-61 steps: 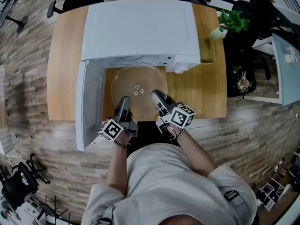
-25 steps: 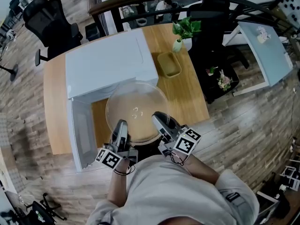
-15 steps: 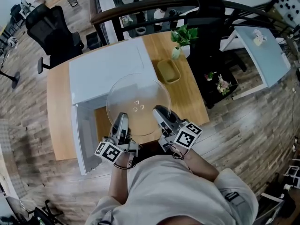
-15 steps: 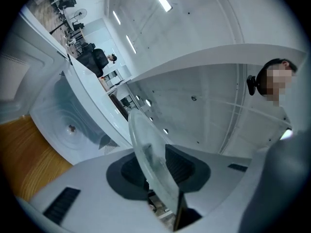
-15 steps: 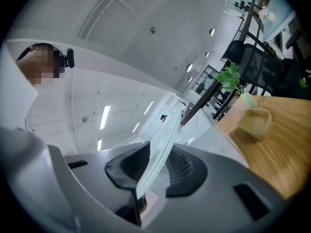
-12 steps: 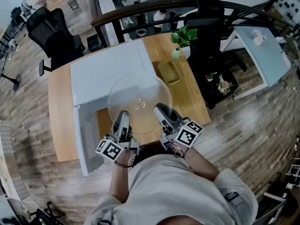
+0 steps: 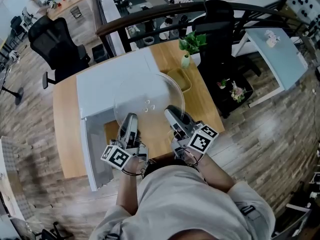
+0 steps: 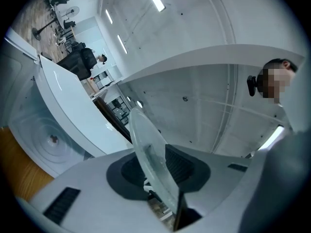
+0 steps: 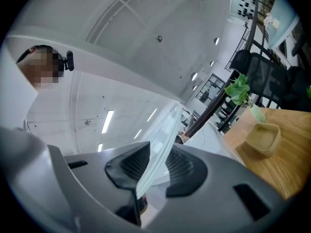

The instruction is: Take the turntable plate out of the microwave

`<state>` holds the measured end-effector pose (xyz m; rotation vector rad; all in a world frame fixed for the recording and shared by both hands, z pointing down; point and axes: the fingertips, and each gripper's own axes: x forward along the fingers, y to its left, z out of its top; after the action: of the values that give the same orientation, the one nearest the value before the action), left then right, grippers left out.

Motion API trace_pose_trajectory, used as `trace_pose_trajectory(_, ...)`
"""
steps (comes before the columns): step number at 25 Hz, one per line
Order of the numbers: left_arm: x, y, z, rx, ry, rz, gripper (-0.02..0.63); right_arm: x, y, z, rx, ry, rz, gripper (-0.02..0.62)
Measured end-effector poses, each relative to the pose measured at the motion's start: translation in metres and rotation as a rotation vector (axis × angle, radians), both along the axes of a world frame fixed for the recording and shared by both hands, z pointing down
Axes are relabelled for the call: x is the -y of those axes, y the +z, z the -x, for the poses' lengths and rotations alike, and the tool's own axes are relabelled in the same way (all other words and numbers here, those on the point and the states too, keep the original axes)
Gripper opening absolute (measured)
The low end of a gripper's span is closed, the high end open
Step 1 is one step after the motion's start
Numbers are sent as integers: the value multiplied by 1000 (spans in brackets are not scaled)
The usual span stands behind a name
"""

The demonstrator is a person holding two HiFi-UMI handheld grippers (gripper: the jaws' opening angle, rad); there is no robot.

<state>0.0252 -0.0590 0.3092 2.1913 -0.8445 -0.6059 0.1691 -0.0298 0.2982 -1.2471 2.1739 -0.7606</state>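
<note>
head view: plate out of microwave, in air over its front edge. left gripper and right gripper each clamped on near rim, side by side; plate extends away from person.

Glass turntable plate in right gripper

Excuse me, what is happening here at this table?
A person grips a round glass plate by its near edge, with the left tool and the right tool each clamped on the rim. The plate is out of the white microwave, held in the air above its front. The door stands open.
</note>
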Motion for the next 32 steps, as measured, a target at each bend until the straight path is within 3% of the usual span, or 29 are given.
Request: trace_pose_trajectory(32, -2, -13, -1, -13, 5, -36, 118, -1, -16, 0, -51, -16, -46, 101)
